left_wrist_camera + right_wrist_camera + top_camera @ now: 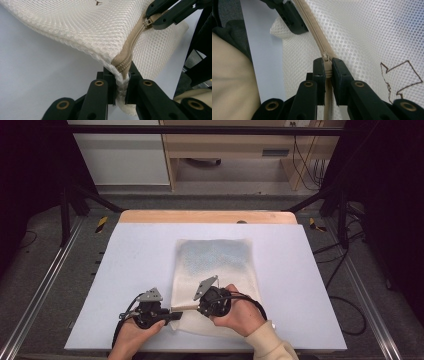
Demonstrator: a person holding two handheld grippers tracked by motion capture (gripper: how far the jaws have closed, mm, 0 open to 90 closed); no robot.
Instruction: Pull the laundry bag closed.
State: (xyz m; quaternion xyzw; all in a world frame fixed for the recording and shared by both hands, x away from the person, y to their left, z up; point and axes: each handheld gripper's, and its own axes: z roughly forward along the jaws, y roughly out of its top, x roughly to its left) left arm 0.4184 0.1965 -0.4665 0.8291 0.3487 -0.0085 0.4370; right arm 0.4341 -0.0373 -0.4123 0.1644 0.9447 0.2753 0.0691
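Table (pixel 125 270): mesh bag (pixel 215 270) zipper (pixel 130 50) between both tongs.

In the high view, the near edge of the mesh laundry bag (pixel 215 265) is covered by the two hands and their tools, so the zipper is too small to follow there. The person's forearms are cut off by the bottom edge.

In the left gripper view, the bag corner is pinched between the jaws of the left gripper (pixel 121 85), and the end of the beige zipper (pixel 130 53) goes out of sight behind them.

In the right gripper view, the zipper pull (pixel 326 62) is mostly hidden inside the right gripper (pixel 326 72). The brown printed outline (pixel 402 77) is cut off by the right edge, so its shape is unclear.
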